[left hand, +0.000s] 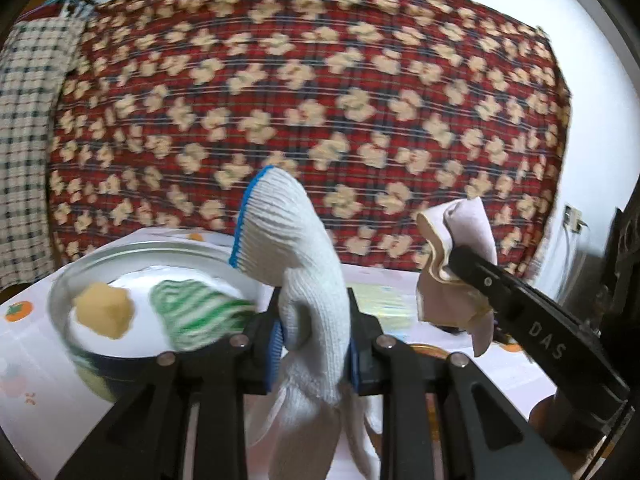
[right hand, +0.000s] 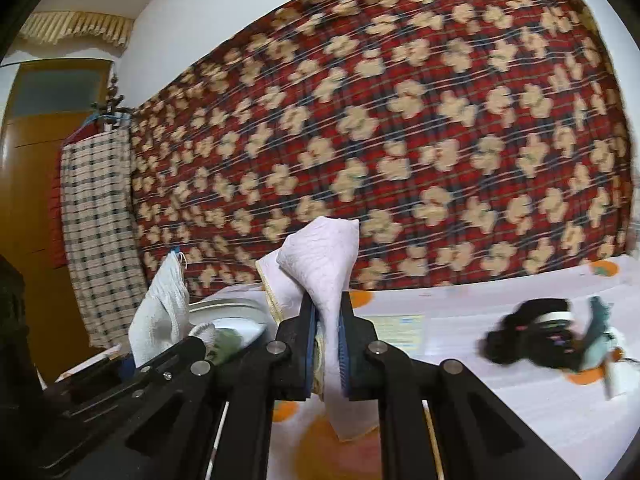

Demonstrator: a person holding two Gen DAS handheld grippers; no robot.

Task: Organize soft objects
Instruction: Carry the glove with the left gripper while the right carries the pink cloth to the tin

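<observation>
Your left gripper (left hand: 314, 346) has its jaws clamped on the white glove (left hand: 304, 276) at lower centre — your right gripper (right hand: 325, 350) pinches the pale cloth (right hand: 326, 264), lower centre, above the table (right hand: 500, 392)

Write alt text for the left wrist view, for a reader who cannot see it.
The left gripper clamps a white knit glove above a table. Left of it, a metal bowl holds a yellow lump and green-striped cloth; the right gripper holds a pale cloth.

Left tool (left hand: 314, 344) clamping white knit glove (left hand: 296, 248), metal bowl (left hand: 80, 276) holding yellow sponge (left hand: 105, 310), green striped cloth (left hand: 196, 312)
</observation>
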